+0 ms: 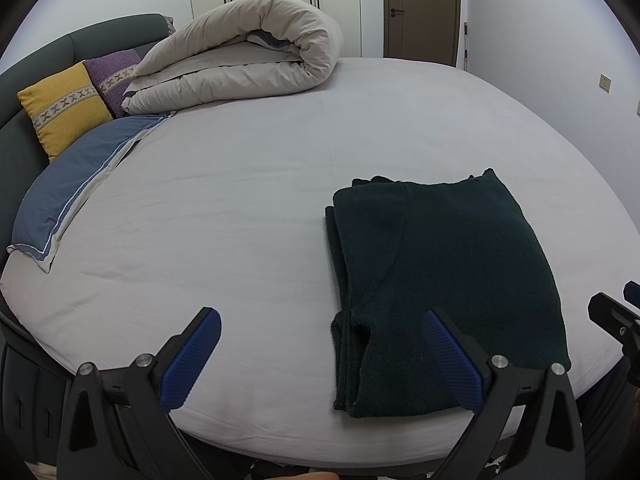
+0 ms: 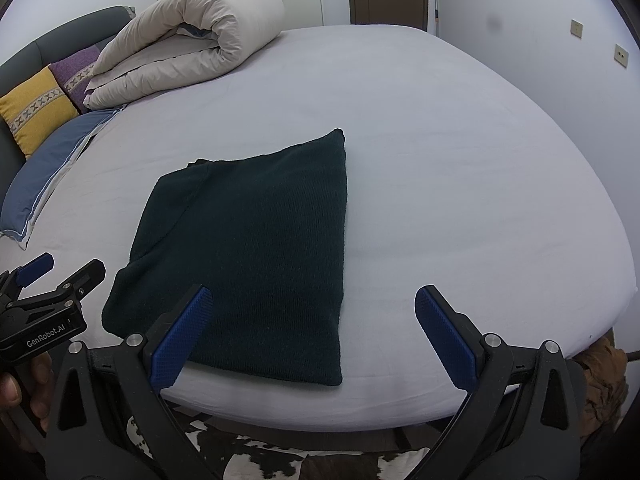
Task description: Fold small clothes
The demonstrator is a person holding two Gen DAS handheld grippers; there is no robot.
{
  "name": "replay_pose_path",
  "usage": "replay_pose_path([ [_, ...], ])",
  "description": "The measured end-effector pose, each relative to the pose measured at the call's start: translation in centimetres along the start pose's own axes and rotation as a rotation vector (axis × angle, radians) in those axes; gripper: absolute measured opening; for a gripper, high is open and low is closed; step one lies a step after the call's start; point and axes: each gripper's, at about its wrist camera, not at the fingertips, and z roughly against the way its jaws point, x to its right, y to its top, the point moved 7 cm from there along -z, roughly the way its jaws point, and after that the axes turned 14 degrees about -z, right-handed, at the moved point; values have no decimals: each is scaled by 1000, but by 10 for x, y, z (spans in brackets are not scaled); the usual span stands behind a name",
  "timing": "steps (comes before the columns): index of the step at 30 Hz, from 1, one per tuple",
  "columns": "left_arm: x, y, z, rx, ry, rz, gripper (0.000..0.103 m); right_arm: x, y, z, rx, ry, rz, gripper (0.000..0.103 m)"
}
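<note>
dark sweater (image 2: 248,256) lies folded flat just ahead of both grippers, prob done. left gripper (image 1: 320,356) & right gripper (image 2: 312,328) fingers wide apart, holding nothing.

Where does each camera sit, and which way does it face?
Left wrist: on the left gripper, facing across the bed; its open fingers show.
Right wrist: on the right gripper, facing the same way; open fingers and a hand show.
Shared: the folded dark garment, rolled duvet and pillows.
</note>
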Motion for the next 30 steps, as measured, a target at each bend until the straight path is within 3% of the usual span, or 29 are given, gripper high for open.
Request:
replay_pose_path([
  [30, -1, -3, -2, -2, -3, 0, 103, 1, -7, -3, -9, 3, 1, 103],
])
